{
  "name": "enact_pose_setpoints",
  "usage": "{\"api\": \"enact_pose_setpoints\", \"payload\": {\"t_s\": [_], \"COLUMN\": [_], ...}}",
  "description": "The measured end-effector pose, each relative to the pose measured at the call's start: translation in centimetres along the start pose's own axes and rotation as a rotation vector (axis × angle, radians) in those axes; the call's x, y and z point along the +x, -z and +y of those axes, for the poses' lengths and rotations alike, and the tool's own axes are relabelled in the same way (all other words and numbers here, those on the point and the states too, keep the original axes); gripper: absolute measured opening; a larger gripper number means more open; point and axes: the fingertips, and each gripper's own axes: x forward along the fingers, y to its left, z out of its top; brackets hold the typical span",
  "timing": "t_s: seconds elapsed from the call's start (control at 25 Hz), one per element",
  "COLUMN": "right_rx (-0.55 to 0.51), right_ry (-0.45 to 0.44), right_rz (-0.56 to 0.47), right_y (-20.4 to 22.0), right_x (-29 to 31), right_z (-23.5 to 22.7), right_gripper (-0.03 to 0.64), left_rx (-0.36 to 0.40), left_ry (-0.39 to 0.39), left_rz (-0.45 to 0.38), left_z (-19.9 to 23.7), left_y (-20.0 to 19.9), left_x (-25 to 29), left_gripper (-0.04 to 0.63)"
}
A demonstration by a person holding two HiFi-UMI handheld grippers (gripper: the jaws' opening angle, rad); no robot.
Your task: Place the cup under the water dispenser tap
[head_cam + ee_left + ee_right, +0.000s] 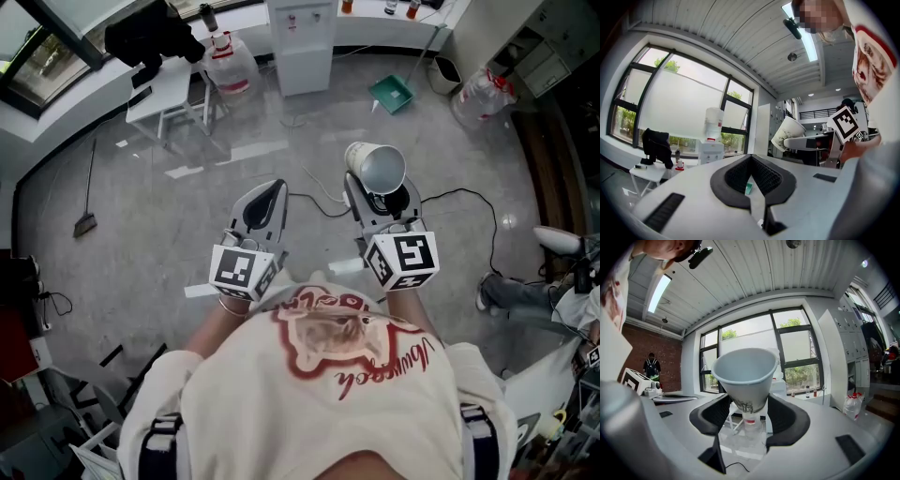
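Right gripper (749,411) clamps the paper cup (745,373) by its lower body, the base hidden between the pads. The tilted mouth shows only bare inner wall. Left gripper (752,176), just beside it, has its jaws closed together. Well ahead of both stands the water dispenser (302,42), its tap too small to make out.

White cup (746,376) w/ dark print; green dustpan (392,94).
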Motion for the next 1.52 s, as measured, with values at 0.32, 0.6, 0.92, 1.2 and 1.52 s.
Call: {"api": "enact_pose_setpoints", "payload": {"t_s": [0.32, 0.6, 0.92, 1.2, 1.52], "right_rx": [-0.016, -0.026, -0.049, -0.067, -0.048], "right_ry": [-0.044, -0.061, -0.036, -0.010, 0.046], "right_rz": [0.009, -0.007, 0.001, 0.004, -0.016], "right_y": [0.7, 0.0, 0.5, -1.1, -4.1], "right_x": [-0.7, 2.2, 7.9, 18.9, 32.4], "right_z": [-1.2, -1.7, -4.5, -7.5, -11.5], "right_gripper": [0.261, 0.262, 0.262, 0.261, 0.262], "left_rx": [-0.005, 0.008, 0.001, 0.015, 0.038], "left_ry": [-0.047, -0.070, -0.048, 0.005, 0.067], "left_rz": [-0.024, -0.071, -0.080, -0.077, -0.111], "left_z": [-1.5, 0.8, 4.9, 12.5, 22.4], "left_y": [0.7, -1.0, -1.0, -2.7, -7.4], "left_x": [0.1, 1.8, 7.5, 16.4, 27.6], "left_gripper": [0.020, 0.020, 0.020, 0.020, 0.020]}}
